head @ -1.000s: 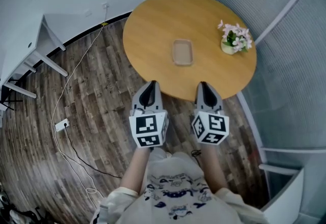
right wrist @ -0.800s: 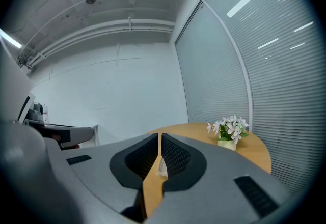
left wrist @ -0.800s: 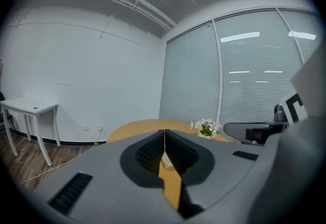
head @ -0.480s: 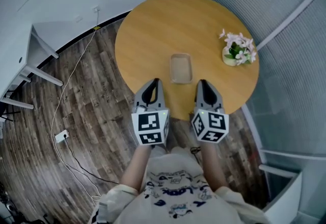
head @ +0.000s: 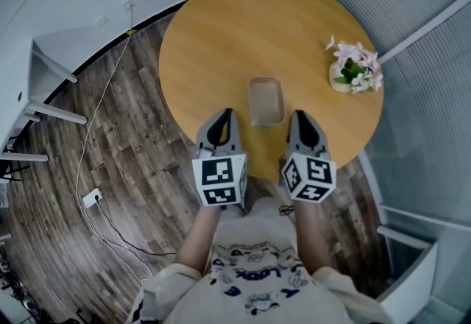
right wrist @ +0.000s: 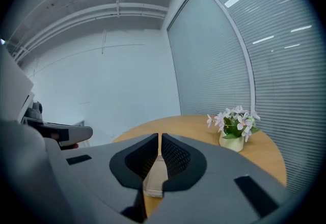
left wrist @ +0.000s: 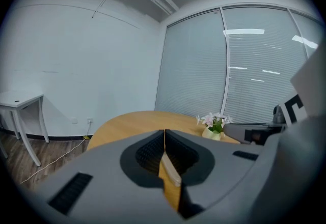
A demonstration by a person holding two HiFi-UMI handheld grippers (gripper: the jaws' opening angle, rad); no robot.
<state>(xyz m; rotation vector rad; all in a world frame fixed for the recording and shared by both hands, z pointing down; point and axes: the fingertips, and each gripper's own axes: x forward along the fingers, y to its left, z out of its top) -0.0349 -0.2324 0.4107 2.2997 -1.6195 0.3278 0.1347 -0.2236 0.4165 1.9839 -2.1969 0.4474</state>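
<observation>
A clear, shallow rectangular container [head: 266, 101] lies on the round wooden table [head: 243, 28] near its front edge. My left gripper [head: 224, 115] is shut and empty, hovering over the table's edge just left of the container. My right gripper [head: 299, 116] is shut and empty too, just right of it. In the left gripper view the left gripper [left wrist: 164, 135] points across the table [left wrist: 127, 123]. In the right gripper view the container [right wrist: 154, 181] shows below the right gripper [right wrist: 159, 140]. A small pot of pink flowers [head: 355, 68] stands at the table's right side.
A white desk [head: 40, 83] stands at the left wall. A white cable and power strip [head: 90, 198] lie on the wooden floor at the left. A glass wall with blinds [head: 434, 94] curves close round the table's right side.
The person has stepped closer to the table. Both grippers have moved forward from over the floor to over the table's near edge, on either side of the container. Both stay shut.
</observation>
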